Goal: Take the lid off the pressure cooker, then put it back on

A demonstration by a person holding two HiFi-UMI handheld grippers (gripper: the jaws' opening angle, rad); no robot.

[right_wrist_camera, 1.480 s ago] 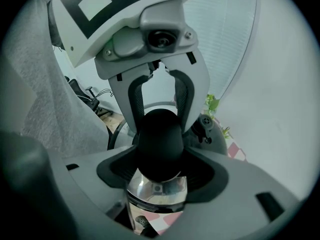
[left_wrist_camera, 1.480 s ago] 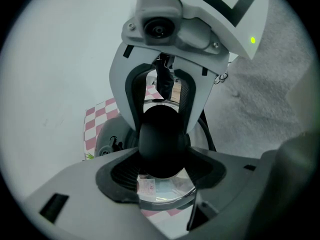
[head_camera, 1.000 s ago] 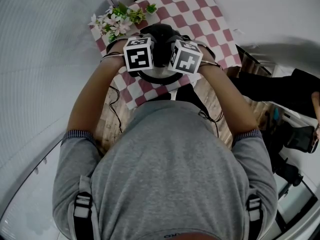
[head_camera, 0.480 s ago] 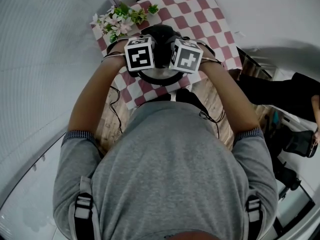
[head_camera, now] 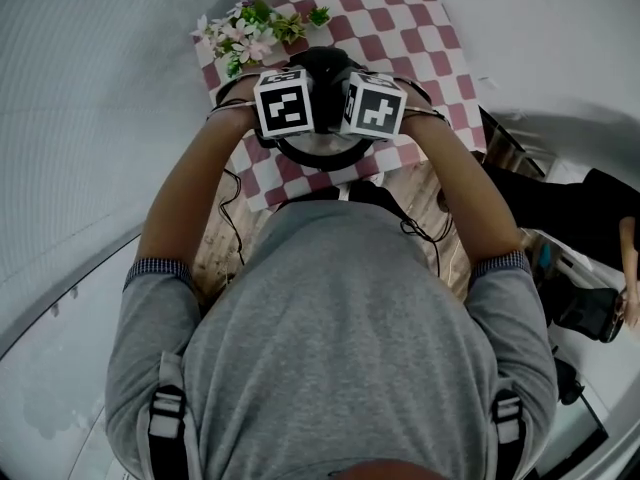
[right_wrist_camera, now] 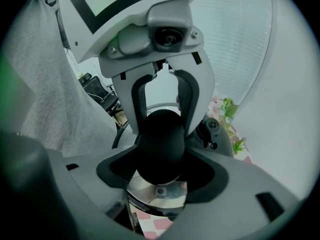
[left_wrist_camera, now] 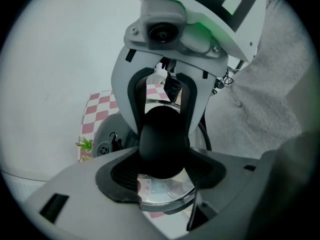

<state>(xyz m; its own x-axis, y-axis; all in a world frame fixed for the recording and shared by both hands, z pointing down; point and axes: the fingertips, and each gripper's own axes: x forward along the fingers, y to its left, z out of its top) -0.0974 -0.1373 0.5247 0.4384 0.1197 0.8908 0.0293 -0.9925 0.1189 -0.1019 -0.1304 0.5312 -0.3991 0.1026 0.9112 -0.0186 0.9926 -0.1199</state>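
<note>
Evidently, the lid knob [left_wrist_camera: 162,141] is clamped by the left gripper [left_wrist_camera: 163,170] at nine o'clock and the right gripper [right_wrist_camera: 160,173] at three, for balance.

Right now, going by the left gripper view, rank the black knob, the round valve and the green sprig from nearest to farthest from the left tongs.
1. black knob: gripped between the left tongs.
2. round valve: to the left, on the grey dome.
3. green sprig: farther left, past the dome's edge.
</note>
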